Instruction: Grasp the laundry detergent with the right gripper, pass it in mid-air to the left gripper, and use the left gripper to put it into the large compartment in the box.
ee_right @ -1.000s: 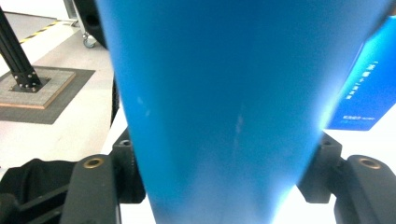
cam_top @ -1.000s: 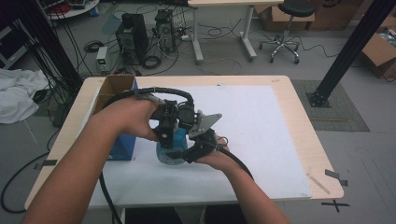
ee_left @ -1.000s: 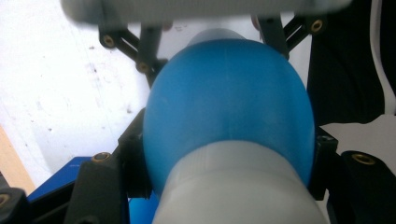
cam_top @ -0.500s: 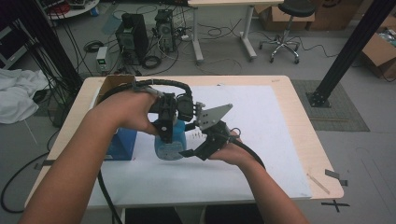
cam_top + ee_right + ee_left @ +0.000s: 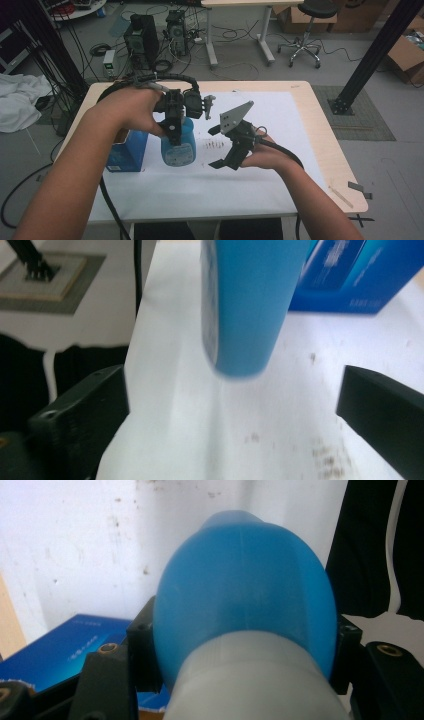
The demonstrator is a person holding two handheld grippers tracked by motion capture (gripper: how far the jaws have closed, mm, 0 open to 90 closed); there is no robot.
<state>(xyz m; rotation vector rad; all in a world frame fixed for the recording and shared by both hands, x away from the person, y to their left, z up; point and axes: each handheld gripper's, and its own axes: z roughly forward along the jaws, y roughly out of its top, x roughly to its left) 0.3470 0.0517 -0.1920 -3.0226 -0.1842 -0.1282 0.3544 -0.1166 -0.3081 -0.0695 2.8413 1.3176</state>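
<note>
A blue plastic bottle (image 5: 178, 146) with a pale neck hangs base-down just above the white sheet (image 5: 285, 120). My left gripper (image 5: 173, 131) is shut on it near the neck; in the left gripper view the bottle (image 5: 245, 575) sits between the jaws of the left gripper (image 5: 245, 652). My right gripper (image 5: 216, 147) is held open to the bottle's right, apart from it. In the right gripper view the bottle (image 5: 250, 300) hangs ahead of the right gripper (image 5: 232, 440), whose wide-spread jaws hold nothing.
A blue box (image 5: 125, 150) stands on the table left of the bottle, also seen as a blue box (image 5: 360, 275) behind it. Dark specks (image 5: 216, 145) lie on the sheet between the grippers. The sheet's right half lies bare up to the wooden table edge (image 5: 330, 150).
My right gripper has come off the bottle and moved right, jaws open. The left gripper has raised the bottle and turned it more upright.
</note>
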